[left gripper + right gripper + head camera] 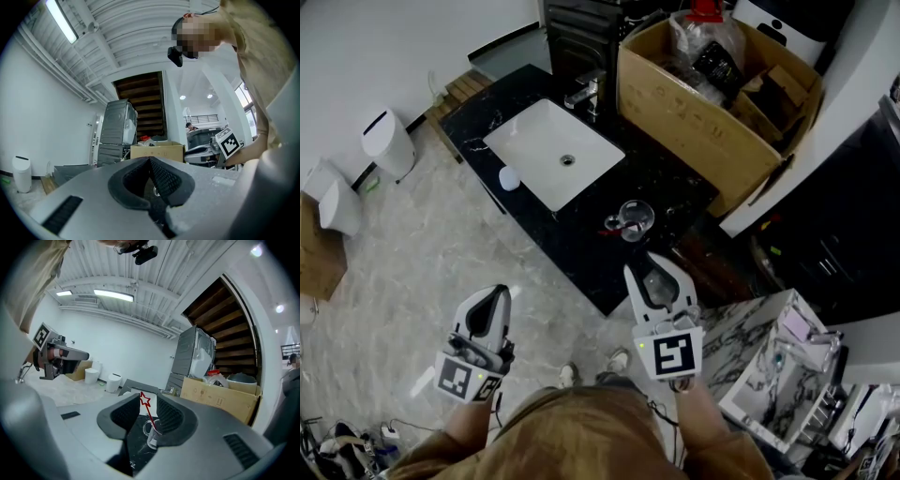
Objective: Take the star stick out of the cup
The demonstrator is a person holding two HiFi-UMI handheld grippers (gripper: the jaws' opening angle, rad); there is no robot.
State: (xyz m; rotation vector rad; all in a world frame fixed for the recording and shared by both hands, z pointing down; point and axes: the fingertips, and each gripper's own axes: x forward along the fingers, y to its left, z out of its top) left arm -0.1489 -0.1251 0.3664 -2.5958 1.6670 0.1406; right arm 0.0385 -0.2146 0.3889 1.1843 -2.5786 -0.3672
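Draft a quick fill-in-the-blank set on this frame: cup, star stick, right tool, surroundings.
1. The star stick standing in the cup is ___ in colour.
2. The jaws of the right tool stand ___, with nothing gripped.
3. The cup stands on a ___-coloured counter.
4. In the head view, the cardboard box lies to the ___ of the sink.

Missing words: red; open; black; right.

A faucet (584, 94) is standing just behind the white sink (534, 141), a cardboard box (694, 122) is sitting right of it, and a white bin (390, 142) is standing well left.
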